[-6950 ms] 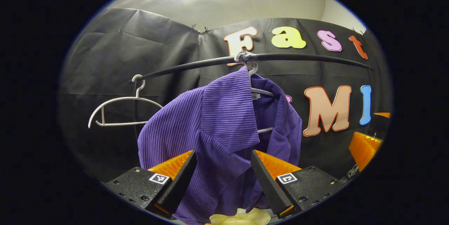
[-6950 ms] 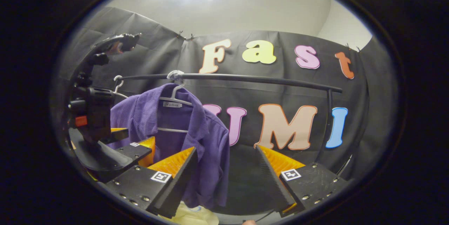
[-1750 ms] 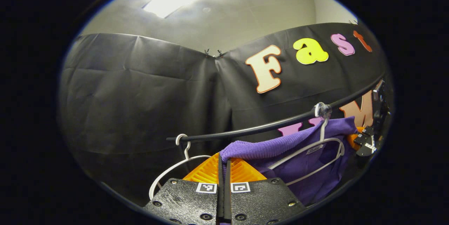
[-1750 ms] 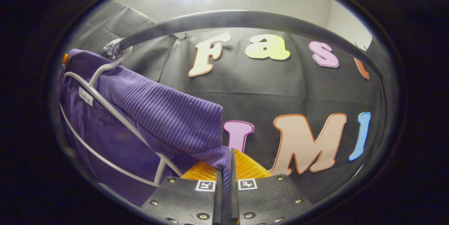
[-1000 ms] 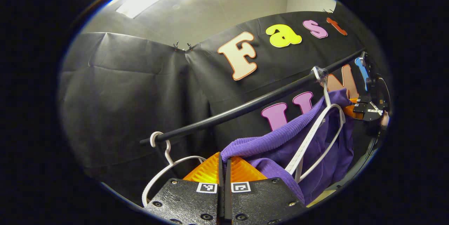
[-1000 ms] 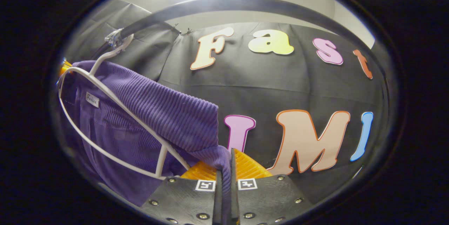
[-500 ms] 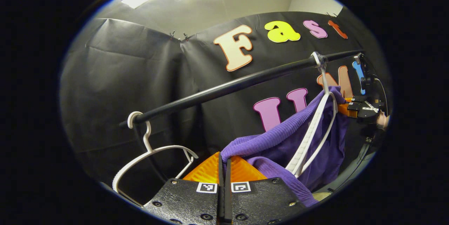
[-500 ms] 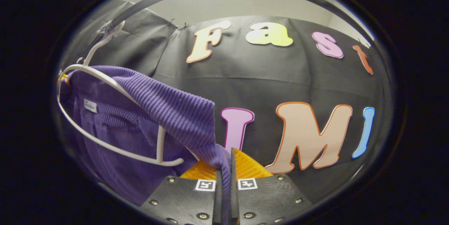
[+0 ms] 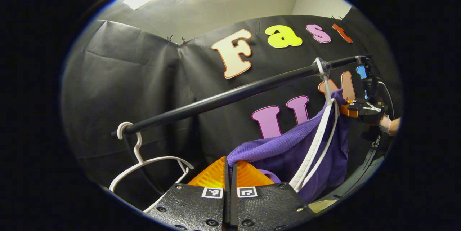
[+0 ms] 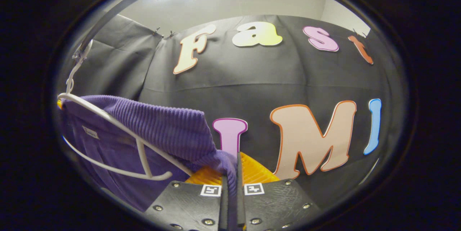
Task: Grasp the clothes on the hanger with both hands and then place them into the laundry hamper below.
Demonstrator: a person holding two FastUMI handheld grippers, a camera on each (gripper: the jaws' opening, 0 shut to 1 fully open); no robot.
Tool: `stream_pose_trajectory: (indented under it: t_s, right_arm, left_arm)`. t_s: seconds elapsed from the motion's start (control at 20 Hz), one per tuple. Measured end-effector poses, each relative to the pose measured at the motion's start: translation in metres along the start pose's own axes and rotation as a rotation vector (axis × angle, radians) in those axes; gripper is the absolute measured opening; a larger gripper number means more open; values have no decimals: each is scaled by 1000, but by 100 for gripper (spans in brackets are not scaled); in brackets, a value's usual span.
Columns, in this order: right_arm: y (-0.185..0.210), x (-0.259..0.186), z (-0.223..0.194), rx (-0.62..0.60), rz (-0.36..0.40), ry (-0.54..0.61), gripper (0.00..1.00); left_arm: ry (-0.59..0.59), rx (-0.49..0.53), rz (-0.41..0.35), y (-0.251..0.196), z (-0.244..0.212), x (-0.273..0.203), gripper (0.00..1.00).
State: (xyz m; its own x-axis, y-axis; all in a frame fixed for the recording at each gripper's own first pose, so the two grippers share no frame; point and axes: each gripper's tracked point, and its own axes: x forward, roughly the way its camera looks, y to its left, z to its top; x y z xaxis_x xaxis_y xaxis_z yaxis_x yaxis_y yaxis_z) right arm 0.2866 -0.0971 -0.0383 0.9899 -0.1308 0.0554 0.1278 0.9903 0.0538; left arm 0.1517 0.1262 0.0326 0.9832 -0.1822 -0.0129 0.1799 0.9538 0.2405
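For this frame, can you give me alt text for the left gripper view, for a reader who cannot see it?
The left gripper is shut on a purple ribbed garment hanging on a white hanger from a black rail. Farther off, the right gripper meets the garment's other side. An empty white hanger hangs near the rail's end.

There were two white hangers on one black rail (image 9: 230, 96): an empty hanger (image 9: 144, 166) and a hanger (image 9: 317, 144) carrying one purple garment (image 9: 284, 148).
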Motion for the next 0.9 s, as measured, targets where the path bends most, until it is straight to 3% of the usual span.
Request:
stream_pose_trajectory:
  t_s: [0.2,0.25,0.3,0.5,0.9]
  right_arm:
    - [-3,3,-1,-3,-4,-13,9]
    - [-3,3,-2,-12,-6,-17,5]
    - [-3,3,-4,-21,-8,-20,9]
    - [-4,2,-8,-56,-25,-47,9]
    - [-9,19,-28,13,-82,-31,9]
  left_arm:
    - [2,-2,1,-1,0,6,0]
    - [1,0,1,-1,1,7,0]
    - [-1,4,0,-2,3,8,0]
    - [-18,33,8,-1,9,13,0]
    - [-43,91,-8,-15,18,20,0]
